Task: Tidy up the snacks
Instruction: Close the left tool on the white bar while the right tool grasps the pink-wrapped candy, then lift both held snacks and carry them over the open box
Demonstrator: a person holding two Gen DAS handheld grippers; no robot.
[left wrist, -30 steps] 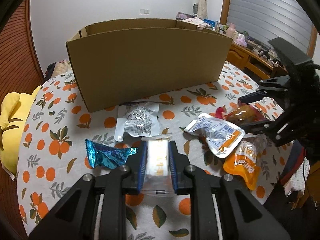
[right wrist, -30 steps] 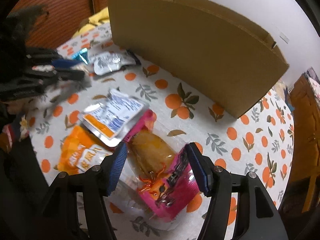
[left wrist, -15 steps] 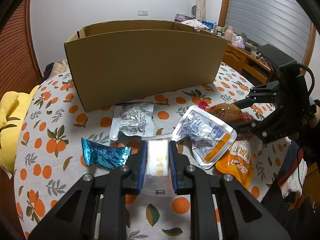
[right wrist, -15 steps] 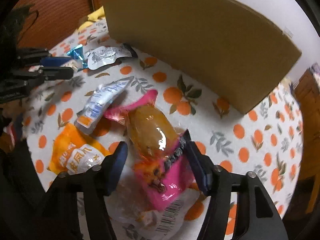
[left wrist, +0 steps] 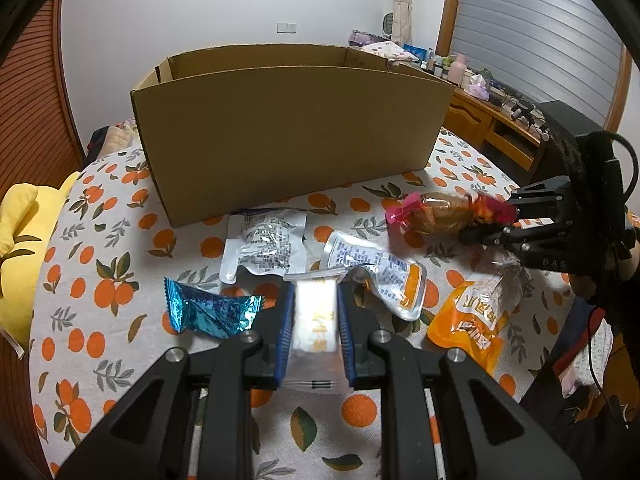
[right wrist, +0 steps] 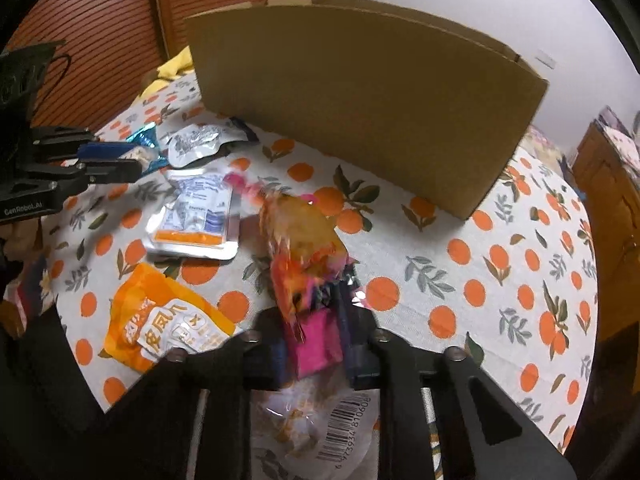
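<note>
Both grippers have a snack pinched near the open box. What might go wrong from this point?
The right gripper has just been closing on the pink packet, gripping only its end, so the heavier part may swing or slip free. The cardboard box has a tall near wall; a low carry could snag it. The left gripper holds a slick clear-wrapped bar, which may slide.

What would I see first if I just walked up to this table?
The big cardboard box standing open at the back of the orange-patterned tablecloth. In front of it, snack packets lie scattered, like a shiny blue wrapper and an orange pouch. Each gripper is shut on a snack: the left gripper pinches a white packet, the right gripper a pink packet.
</note>
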